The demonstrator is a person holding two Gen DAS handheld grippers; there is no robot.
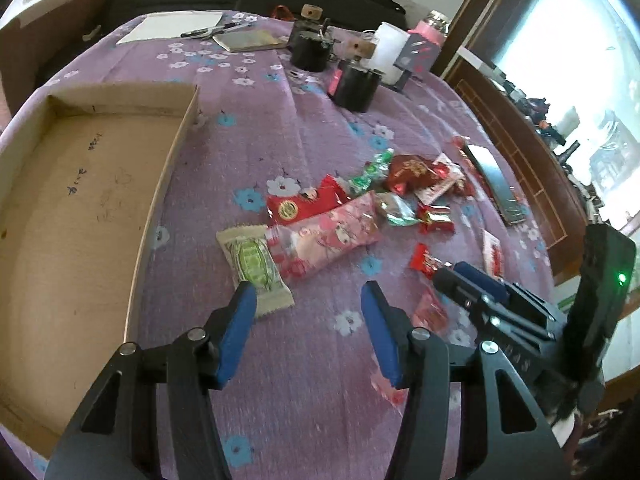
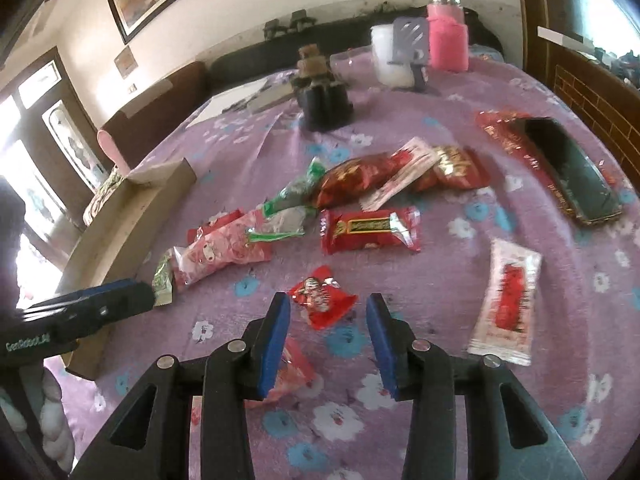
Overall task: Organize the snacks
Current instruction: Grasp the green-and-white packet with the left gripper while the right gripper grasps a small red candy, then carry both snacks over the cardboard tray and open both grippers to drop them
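Snacks loose on the purple floral surface (image 1: 304,128), cardboard tray (image 1: 80,208) at its left edge.

"GenRobot.ai" on left gripper (image 2: 92,308); wrapper print too blurred, perhaps Chinese. Both fingers part-open, empty: left gripper beside green-striped packet (image 1: 254,264), right gripper (image 2: 328,336) over small red packet (image 2: 322,296). Open cloth nearside.

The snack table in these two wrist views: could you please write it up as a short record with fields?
surface: purple flowered cloth
container: cardboard box, open, nothing visible inside
snacks: loose on the cloth, outside the box
nearest left gripper: green-and-white packet, beside its left pad; the pink packet lies next to it
nearest right gripper: small red candy, just ahead of the tips
grippers: both open, nothing held
far end: black containers, pink bottle
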